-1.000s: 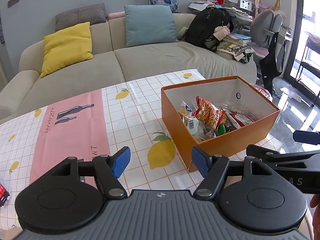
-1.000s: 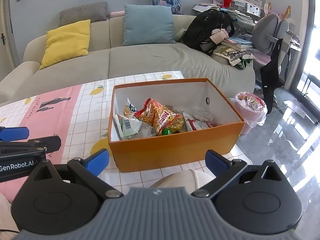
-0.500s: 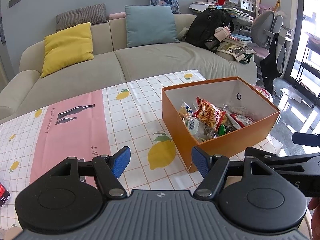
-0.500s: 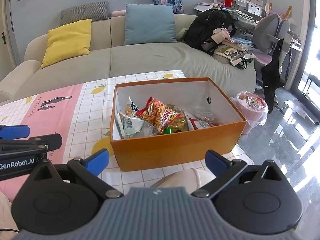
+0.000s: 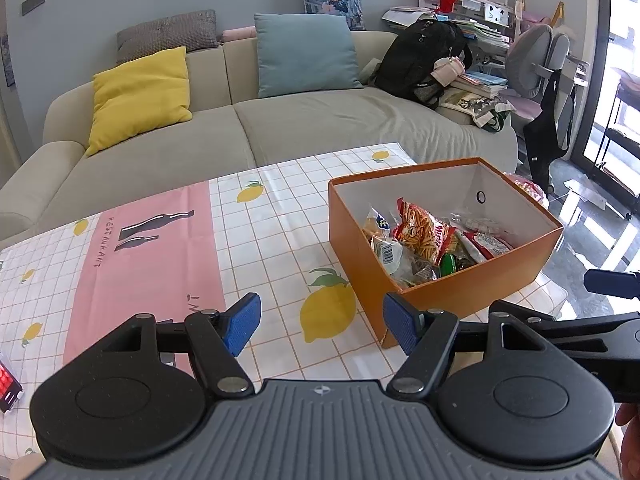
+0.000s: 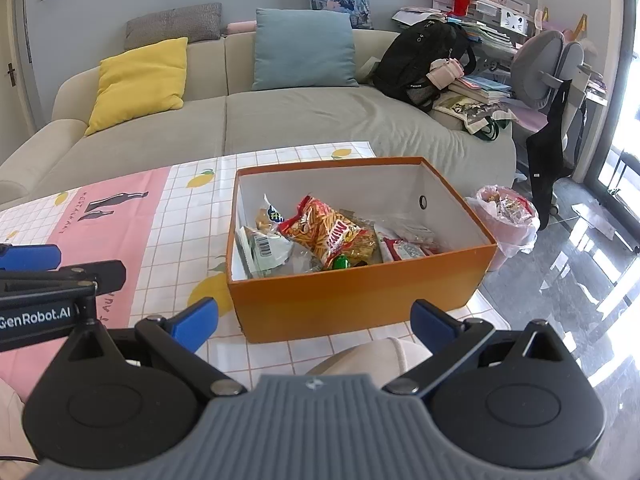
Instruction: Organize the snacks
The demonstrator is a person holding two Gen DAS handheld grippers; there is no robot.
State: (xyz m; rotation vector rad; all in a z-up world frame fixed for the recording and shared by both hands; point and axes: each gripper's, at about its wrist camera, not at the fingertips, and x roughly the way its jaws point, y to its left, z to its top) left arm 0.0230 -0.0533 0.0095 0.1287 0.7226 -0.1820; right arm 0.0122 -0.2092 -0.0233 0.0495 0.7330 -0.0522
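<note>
Left wrist view showed the left gripper (image 5: pixel 322 322) spread wide and empty above the lemon tablecloth (image 5: pixel 280 216), the orange box (image 5: pixel 440 300) of snacks (image 5: pixel 424 232) just right of it. Right wrist view had the right gripper (image 6: pixel 314 320) also agape, empty, facing the box. Packing looked finished, or sorting unstarted; lower packets were buried and illegible.

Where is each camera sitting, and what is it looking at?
Left wrist: on the left claw, looking across the table at the orange box; the right claw pokes in.
Right wrist: on the right claw, facing the box head-on; the left claw pokes in.
Both share the box, snacks and sofa.
</note>
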